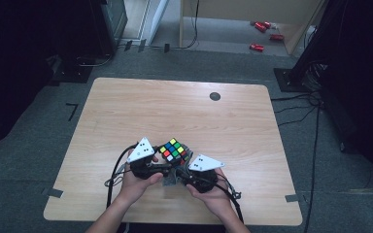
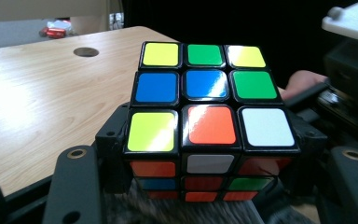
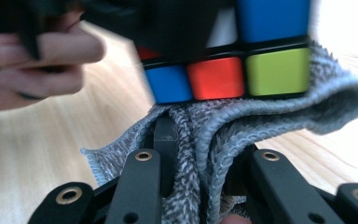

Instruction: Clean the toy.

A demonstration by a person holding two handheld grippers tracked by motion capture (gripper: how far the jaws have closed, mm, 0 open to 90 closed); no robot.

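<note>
I saw a light wooden desk (image 1: 126,116) with a dark round grommet (image 1: 215,96) near its far edge; beyond it, red cans (image 1: 262,26) lay scattered on the floor.

No legible text or labels

This looks like a lab or recording studio: a bare wooden counter (image 1: 126,111) stands on grey carpet (image 1: 29,160) with tape marks (image 1: 52,192), black stands (image 1: 315,43) at two o'clock, cables (image 1: 296,109) at three o'clock.
</note>
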